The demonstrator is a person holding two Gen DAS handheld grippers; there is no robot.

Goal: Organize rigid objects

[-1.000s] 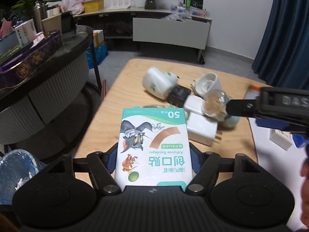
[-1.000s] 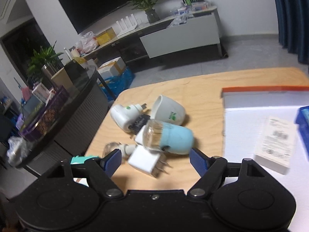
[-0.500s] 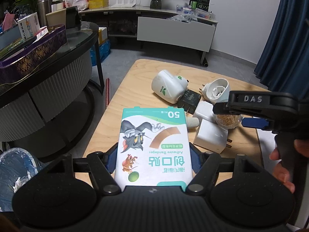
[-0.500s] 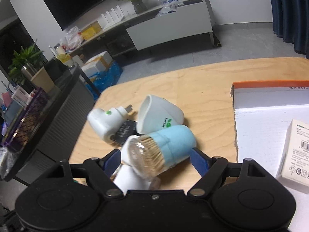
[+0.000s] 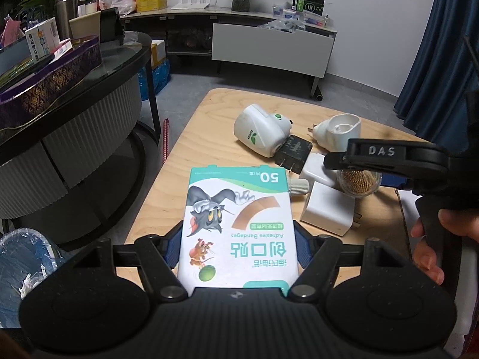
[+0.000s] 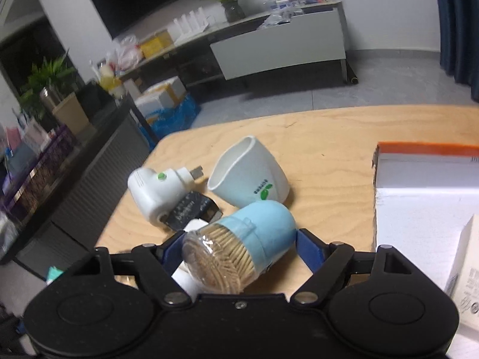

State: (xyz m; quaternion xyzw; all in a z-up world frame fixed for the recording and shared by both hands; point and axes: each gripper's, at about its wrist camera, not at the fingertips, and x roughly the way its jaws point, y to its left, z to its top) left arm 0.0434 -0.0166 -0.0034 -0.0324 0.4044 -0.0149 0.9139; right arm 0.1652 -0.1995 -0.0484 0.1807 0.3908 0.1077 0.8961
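Note:
My left gripper (image 5: 238,239) is shut on a bandage box (image 5: 239,209) printed with a cartoon cat and mouse, held above the near edge of the wooden table (image 5: 203,137). My right gripper (image 6: 239,245) stands open, its jaws on either side of a light-blue toothpick jar (image 6: 257,239) with a clear cap; the pads do not visibly press on it. In the left wrist view that gripper's finger (image 5: 383,155) crosses above the toothpick jar (image 5: 359,182). Around it lie a white plug-in device (image 6: 152,188), a black charger (image 6: 191,209), a white cup-shaped shell (image 6: 248,176) and a white charger (image 5: 327,209).
A white box lid with an orange edge (image 6: 419,179) lies on the table's right side, with a small carton (image 6: 464,263) on it. A dark round table (image 5: 89,68) loaded with boxes stands at the left. A hand (image 5: 428,239) holds the right gripper's handle.
The right gripper has come down and forward over the toothpick jar, which now lies between its jaws. The left gripper and its bandage box have stayed put.

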